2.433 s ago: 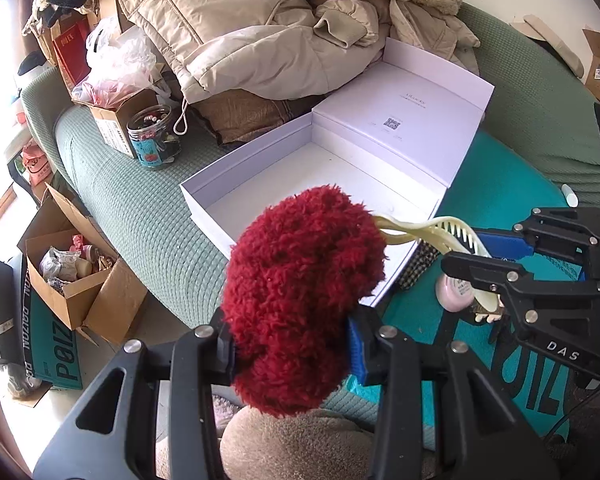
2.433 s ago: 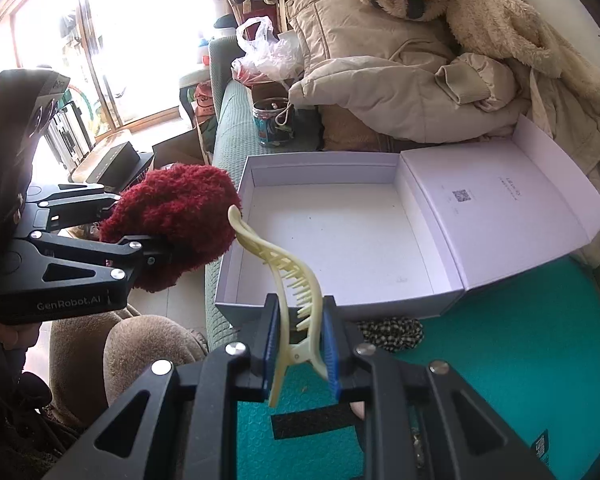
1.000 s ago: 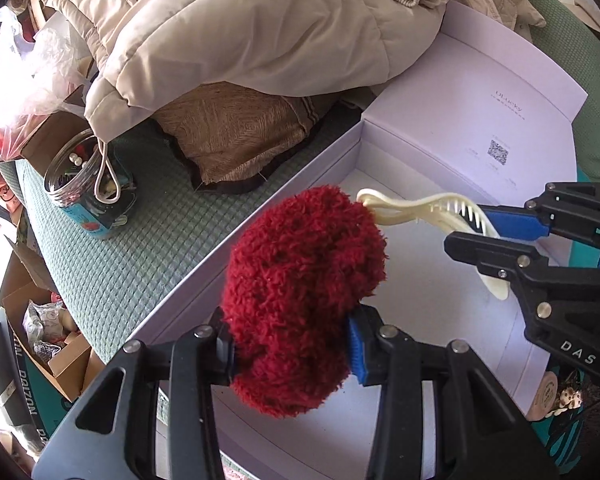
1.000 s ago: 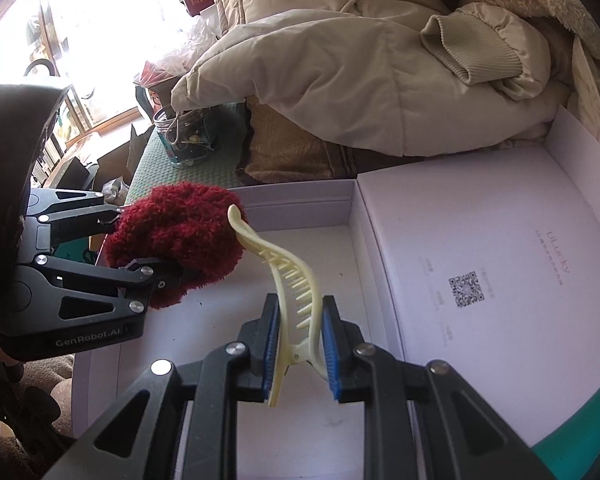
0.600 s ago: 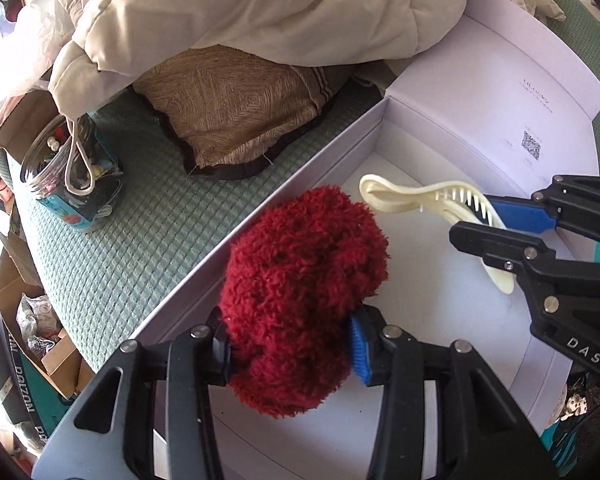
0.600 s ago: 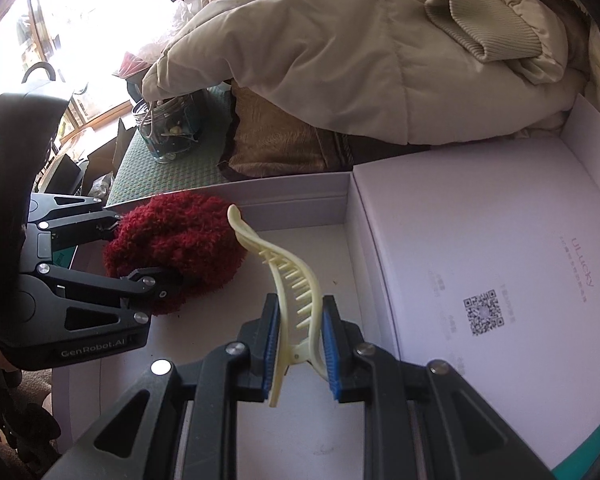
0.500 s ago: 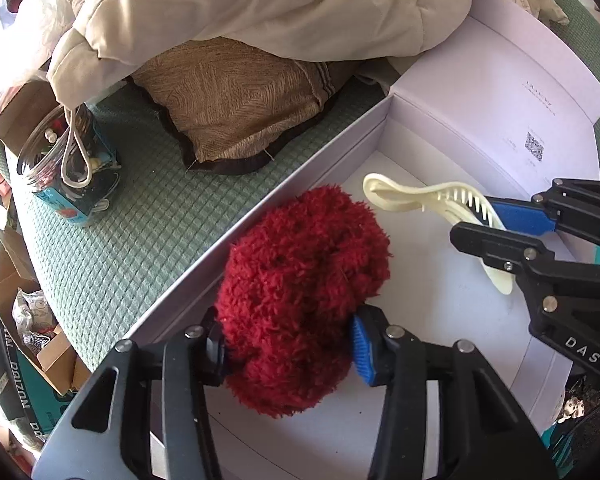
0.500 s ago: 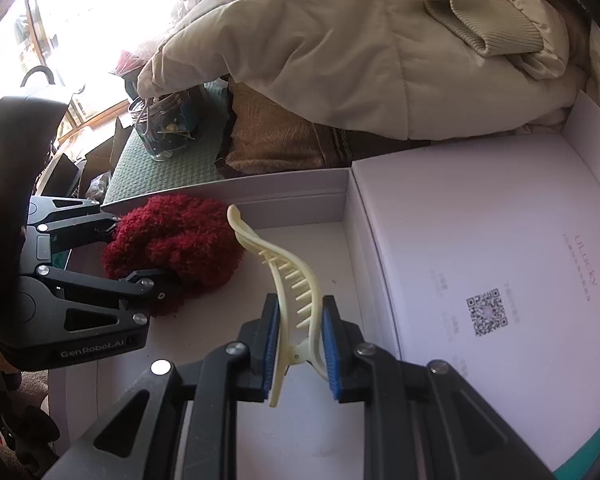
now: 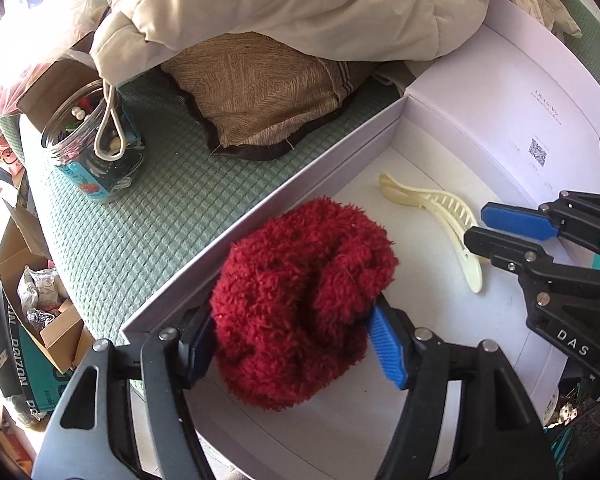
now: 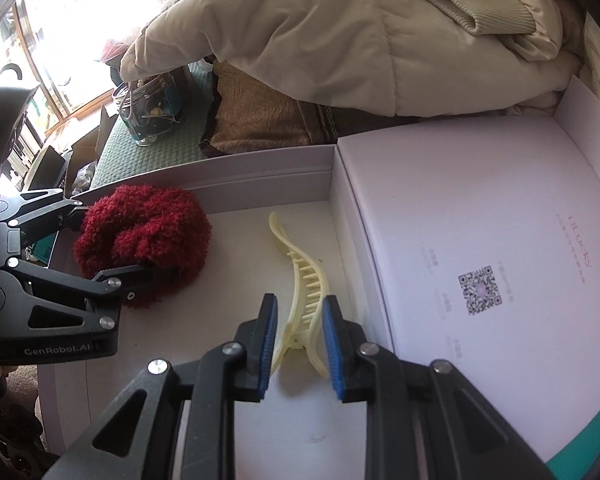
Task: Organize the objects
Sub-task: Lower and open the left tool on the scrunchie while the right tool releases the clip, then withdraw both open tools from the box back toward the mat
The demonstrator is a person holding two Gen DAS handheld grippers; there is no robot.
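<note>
A fluffy red scrunchie [image 9: 300, 296] rests on the floor of the open white box [image 9: 300, 184] against its left wall, also in the right wrist view [image 10: 148, 248]. My left gripper [image 9: 292, 344] stands open around it, the jaws spread wider than before. A cream hair claw clip [image 10: 300, 296] lies flat on the box floor [image 10: 228, 320], also in the left wrist view [image 9: 440, 216]. My right gripper [image 10: 300, 340] is open, its blue pads [image 10: 332, 340] on either side of the clip's hinge end without pressing it.
The box lid [image 10: 480, 260] lies open flat to the right. A beige puffer jacket [image 9: 300, 8] and a brown cushion [image 9: 260, 92] lie behind the box on the green sofa cover [image 9: 140, 208]. A clear jar [image 9: 96, 144] stands at left. Cardboard boxes [image 9: 40, 312] sit on the floor.
Both grippers came down into the box. The right gripper opened and the claw clip now lies on the box floor. The left gripper opened and the scrunchie rests on the floor.
</note>
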